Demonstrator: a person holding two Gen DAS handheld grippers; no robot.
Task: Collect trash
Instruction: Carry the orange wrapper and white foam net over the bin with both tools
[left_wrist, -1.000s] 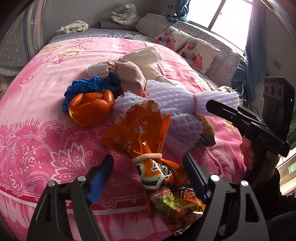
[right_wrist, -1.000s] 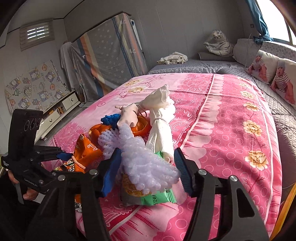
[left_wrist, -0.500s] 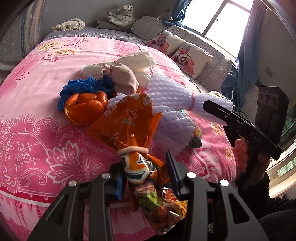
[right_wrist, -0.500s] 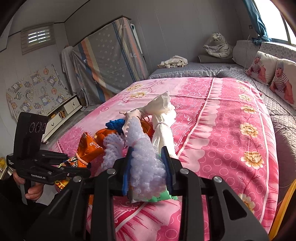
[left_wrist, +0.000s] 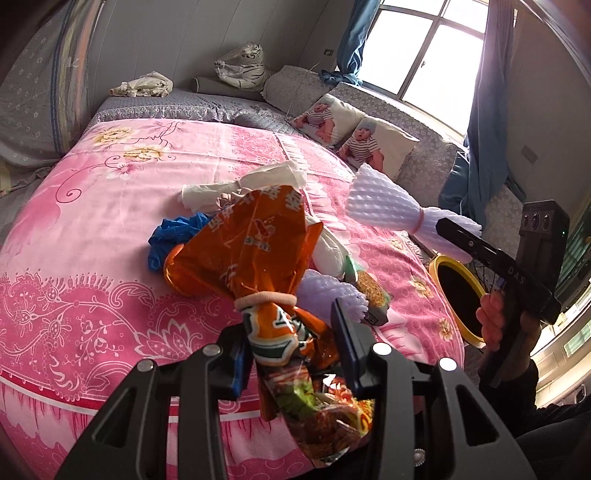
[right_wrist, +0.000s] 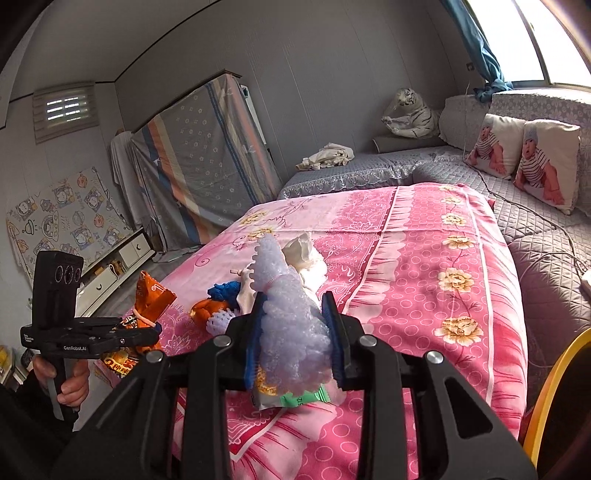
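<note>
A: The left gripper (left_wrist: 291, 345) is clamped on one orange snack bag (left_wrist: 255, 251) below its elastic band; crinkly, light, slippery.

B: The right gripper (right_wrist: 293, 345) pinches one soft foam net (right_wrist: 288, 321). (A second lies at four o'clock on the bed (left_wrist: 92, 206).)

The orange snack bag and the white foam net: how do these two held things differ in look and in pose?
The orange snack bag is glossy printed foil; the white foam net is a plain, bumpy mesh. The bag sits in the left tool and fans upward; the net sits in the right tool and juts sideways above the yellow-rimmed bin. Both are tied with a band at the middle and lifted off the pink bedspread.
</note>
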